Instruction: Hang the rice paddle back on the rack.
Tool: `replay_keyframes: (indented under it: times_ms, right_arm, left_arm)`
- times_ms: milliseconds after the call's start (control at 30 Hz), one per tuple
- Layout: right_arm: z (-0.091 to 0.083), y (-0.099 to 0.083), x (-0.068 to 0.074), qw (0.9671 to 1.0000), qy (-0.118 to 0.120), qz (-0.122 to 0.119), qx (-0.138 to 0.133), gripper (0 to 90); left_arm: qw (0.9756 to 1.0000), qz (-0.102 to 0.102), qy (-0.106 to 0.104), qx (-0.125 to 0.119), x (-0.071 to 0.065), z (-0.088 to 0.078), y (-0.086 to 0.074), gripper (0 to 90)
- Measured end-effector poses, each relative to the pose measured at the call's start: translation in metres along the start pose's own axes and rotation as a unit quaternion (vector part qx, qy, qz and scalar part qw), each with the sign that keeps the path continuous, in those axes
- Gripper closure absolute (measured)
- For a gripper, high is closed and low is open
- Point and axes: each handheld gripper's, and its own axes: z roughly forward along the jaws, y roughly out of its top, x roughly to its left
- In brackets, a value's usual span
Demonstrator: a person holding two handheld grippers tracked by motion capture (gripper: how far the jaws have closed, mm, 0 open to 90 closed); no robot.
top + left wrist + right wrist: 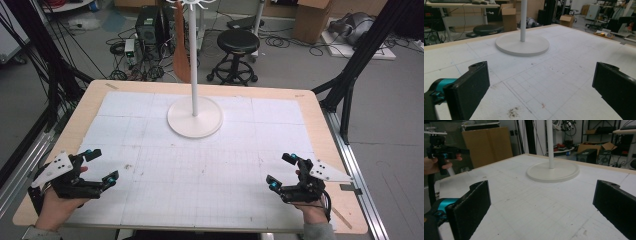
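Both tools, left tool [101, 166] and right tool [280, 171], rest gaping and empty at the worktop's [210, 175] near corners; the white stand [194, 116] sits mid-far. A high grasp on its pole risks tipping it.

A lab or workshop: cables [135, 47] lie tangled on the grey floor beside a computer tower [148, 25]; cardboard boxes [509, 17] stand about; a black stool [236, 52] sits behind the gridded surface [200, 175]; black frame struts [357, 65] flank it.
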Motion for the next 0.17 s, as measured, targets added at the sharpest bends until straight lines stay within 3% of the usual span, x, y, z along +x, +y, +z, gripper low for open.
replay_keyframes:
  times_ms: [100,167]
  right_arm:
    - [-0.0011,-0.0005,-0.0018,1.0,-0.002,0.001,-0.007,0.0]
    - [0.0014,-0.0032,-0.0025,1.0,0.004,0.003,0.006,0.0]
  left_arm:
    - [1.0,-0.003,0.009,-0.001,0.0008,-0.0025,-0.0009,1.7]
    - [0.9999,-0.003,0.015,-0.001,0.0031,-0.0012,-0.0004,1.7]
